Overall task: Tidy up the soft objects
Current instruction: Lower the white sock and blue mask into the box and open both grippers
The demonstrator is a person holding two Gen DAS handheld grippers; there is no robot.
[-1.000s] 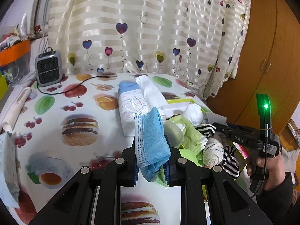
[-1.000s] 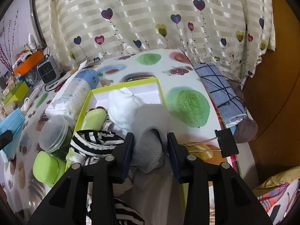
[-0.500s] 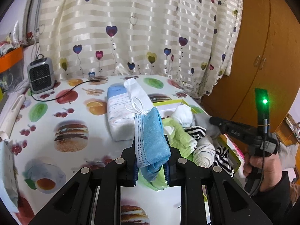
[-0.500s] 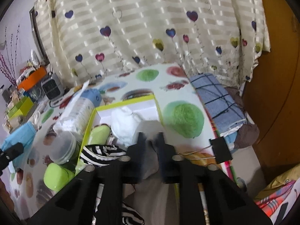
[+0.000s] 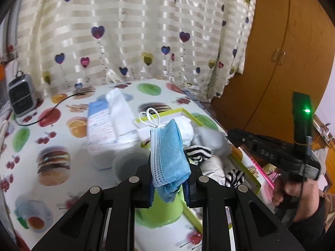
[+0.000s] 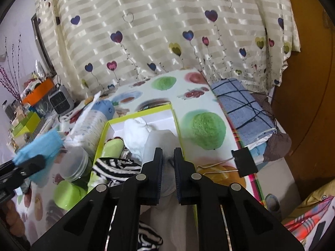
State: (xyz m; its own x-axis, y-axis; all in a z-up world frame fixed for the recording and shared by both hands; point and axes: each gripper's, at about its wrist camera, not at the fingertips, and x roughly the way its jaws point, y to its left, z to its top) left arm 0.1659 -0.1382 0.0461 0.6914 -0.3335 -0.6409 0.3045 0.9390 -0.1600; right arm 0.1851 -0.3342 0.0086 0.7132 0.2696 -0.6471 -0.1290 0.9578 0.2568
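Blue mask (image 5: 170, 152) was folded and pinched in your left gripper (image 5: 169, 185), whose jaws were tight on it, above the lime cup (image 5: 162, 208) and the clear jar (image 5: 127, 163). Your right gripper (image 6: 168, 167) had its jaws narrow, with a grey sock (image 6: 162, 141) between them; I could not tell if they really gripped it. This sock lay in the yellow-green box (image 6: 175, 121), beside a white sock (image 6: 136, 133) and striped cloth (image 6: 115, 167). A tissue pack (image 5: 104, 129) stood on the table (image 5: 52, 138) just beside the box, and a binder clip (image 6: 244, 162) was near your right gripper.
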